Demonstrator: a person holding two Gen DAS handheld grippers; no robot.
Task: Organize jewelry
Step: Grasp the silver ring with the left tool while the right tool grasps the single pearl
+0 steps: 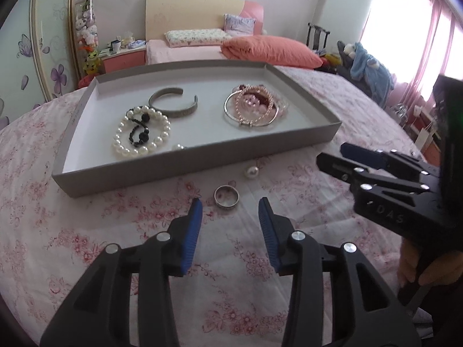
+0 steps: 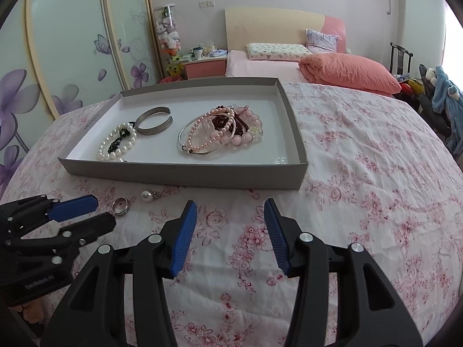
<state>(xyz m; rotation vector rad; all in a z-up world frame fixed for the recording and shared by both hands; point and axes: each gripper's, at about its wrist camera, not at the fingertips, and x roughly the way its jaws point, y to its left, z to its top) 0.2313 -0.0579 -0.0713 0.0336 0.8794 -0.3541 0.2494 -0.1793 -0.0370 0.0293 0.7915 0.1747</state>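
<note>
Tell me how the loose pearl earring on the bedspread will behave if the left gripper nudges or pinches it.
The pearl earring looks round and glossy, so it would probably roll on a nudge and may slip between the pads. It lies on the soft quilted bedspread, which likely damps rolling. The open left gripper is nearer the ring.

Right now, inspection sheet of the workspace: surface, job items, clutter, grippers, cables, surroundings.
Surface: floral bedspread, wrinkled.
Job's things: grey tray holds silver cuff, pearl bracelet, pink bead pile. Ring and pearl earring lie outside on the bedspread, apart.
Clutter: nothing seen.
Grippers: left gripper open, just short of the ring; right gripper open, empty.
Cables: nothing seen.
Surroundings: second bed, orange pillow, nightstand.
</note>
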